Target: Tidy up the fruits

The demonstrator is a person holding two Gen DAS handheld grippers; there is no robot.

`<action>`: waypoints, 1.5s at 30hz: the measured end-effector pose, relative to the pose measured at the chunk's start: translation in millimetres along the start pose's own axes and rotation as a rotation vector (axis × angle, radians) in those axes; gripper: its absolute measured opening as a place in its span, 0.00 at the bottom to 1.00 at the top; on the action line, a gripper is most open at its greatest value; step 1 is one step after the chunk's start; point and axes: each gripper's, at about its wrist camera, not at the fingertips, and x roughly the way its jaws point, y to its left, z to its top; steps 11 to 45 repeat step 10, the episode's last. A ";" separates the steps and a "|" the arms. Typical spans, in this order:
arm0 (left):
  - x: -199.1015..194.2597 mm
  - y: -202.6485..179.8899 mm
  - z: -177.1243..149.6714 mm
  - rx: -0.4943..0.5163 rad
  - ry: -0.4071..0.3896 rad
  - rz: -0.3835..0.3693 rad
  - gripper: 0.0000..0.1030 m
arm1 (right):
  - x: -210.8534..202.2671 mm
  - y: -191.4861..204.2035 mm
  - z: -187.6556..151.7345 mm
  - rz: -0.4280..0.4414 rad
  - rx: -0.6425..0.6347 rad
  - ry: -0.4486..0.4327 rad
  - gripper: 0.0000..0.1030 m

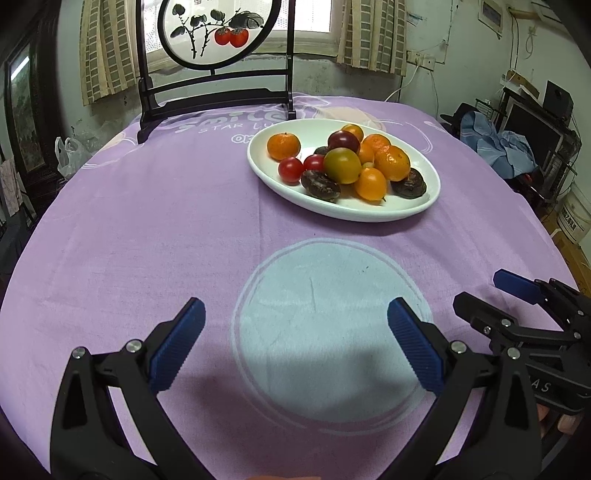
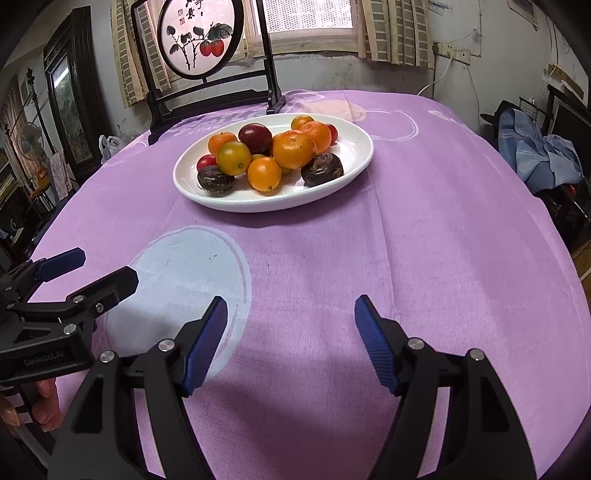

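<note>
A white oval plate (image 1: 424, 206) (image 2: 354, 162) stands on the purple cloth and holds several fruits: orange tangerines (image 1: 392, 162) (image 2: 294, 148), red cherry tomatoes (image 1: 290, 169) (image 2: 206, 161), a greenish-yellow fruit (image 1: 342, 165) (image 2: 233, 158), a dark purple fruit (image 1: 343, 141) (image 2: 255, 137) and wrinkled dark fruits (image 1: 320, 185) (image 2: 322, 169). My left gripper (image 1: 295, 312) hovers open over a pale blue circle on the cloth, well short of the plate. Open too, my right gripper (image 2: 291, 308) hangs over bare cloth to its right, nothing between its fingers.
A black wooden stand with a round painted screen (image 1: 218, 33) (image 2: 201, 37) rises at the table's far edge behind the plate. Each gripper shows in the other's view, the right gripper (image 1: 491, 291) and the left gripper (image 2: 107, 271). Room clutter lies beyond the table's right edge.
</note>
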 end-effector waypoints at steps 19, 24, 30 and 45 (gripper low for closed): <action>11.0 9.9 -6.3 -0.050 0.054 -0.002 0.98 | 4.4 1.4 -5.9 0.000 -0.001 0.037 0.72; 11.0 9.9 -6.3 -0.050 0.054 -0.002 0.98 | 4.4 1.4 -5.9 0.000 -0.001 0.037 0.72; 11.0 9.9 -6.3 -0.050 0.054 -0.002 0.98 | 4.4 1.4 -5.9 0.000 -0.001 0.037 0.72; 11.0 9.9 -6.3 -0.050 0.054 -0.002 0.98 | 4.4 1.4 -5.9 0.000 -0.001 0.037 0.72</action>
